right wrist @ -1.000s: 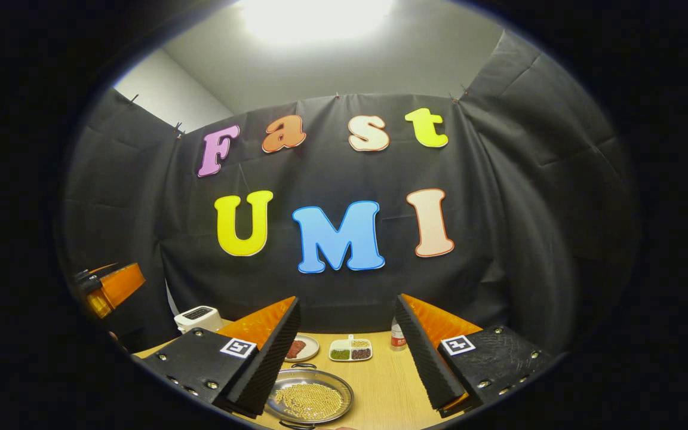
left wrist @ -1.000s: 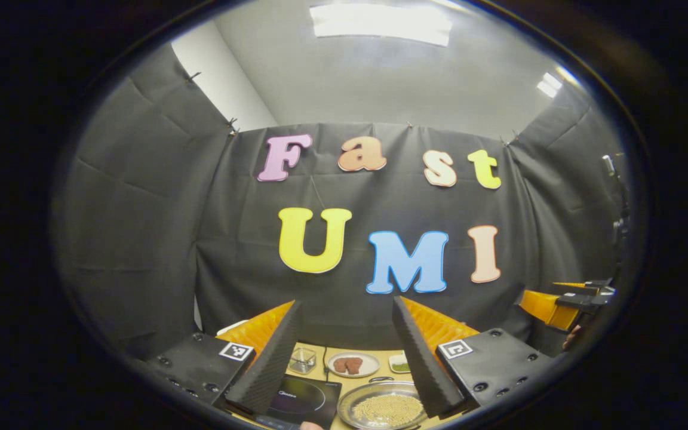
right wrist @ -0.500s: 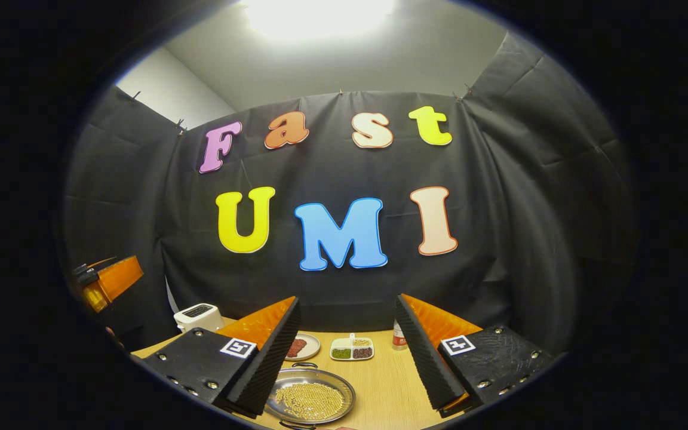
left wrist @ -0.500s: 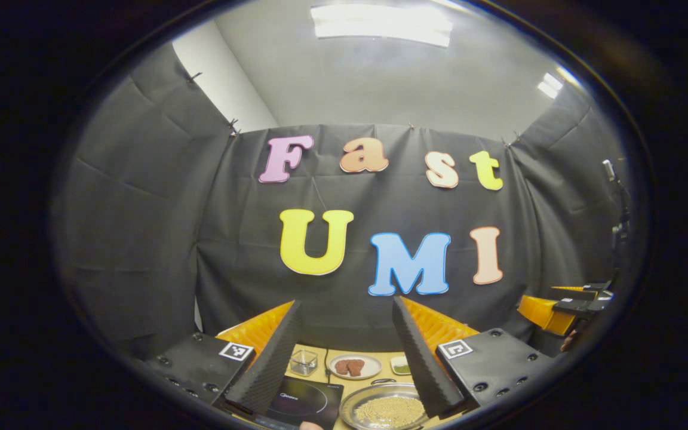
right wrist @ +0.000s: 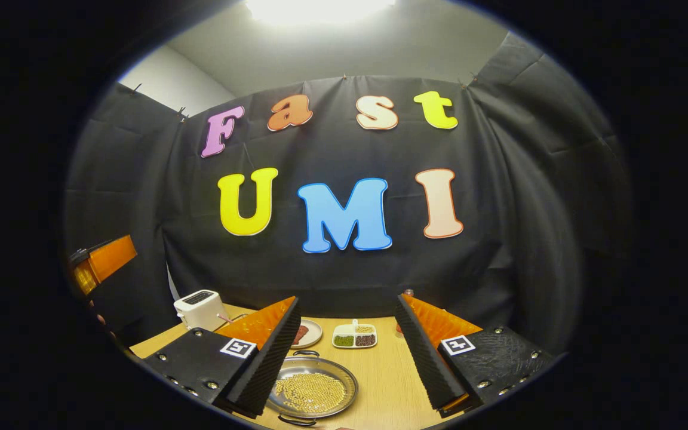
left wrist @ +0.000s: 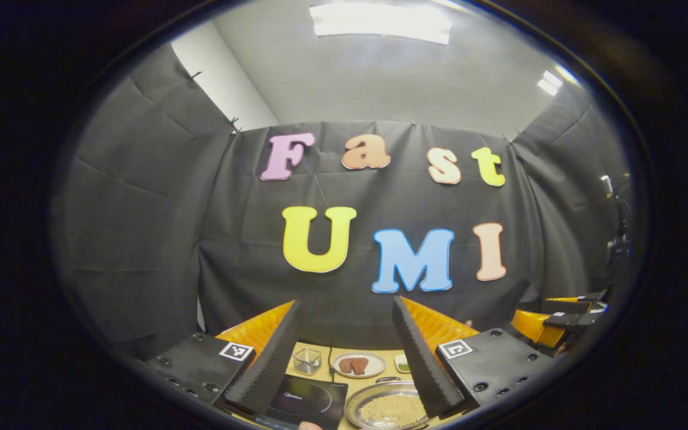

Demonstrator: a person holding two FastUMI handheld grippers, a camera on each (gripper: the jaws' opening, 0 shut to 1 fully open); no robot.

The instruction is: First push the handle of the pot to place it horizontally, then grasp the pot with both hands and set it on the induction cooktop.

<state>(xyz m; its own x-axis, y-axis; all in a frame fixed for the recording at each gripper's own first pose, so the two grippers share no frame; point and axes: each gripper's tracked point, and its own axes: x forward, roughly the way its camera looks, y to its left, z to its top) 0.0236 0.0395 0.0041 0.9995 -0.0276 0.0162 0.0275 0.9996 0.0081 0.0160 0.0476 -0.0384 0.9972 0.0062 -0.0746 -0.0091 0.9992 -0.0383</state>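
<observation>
Right gripper view: pot [right wrist: 312, 394] lies below the parted right tongs [right wrist: 347, 352].

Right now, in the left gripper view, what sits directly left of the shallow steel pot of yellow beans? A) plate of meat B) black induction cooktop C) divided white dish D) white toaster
B: the black induction cooktop lies on the table just left of the shallow steel pot of yellow beans, between the open jaws of the left gripper.
</observation>
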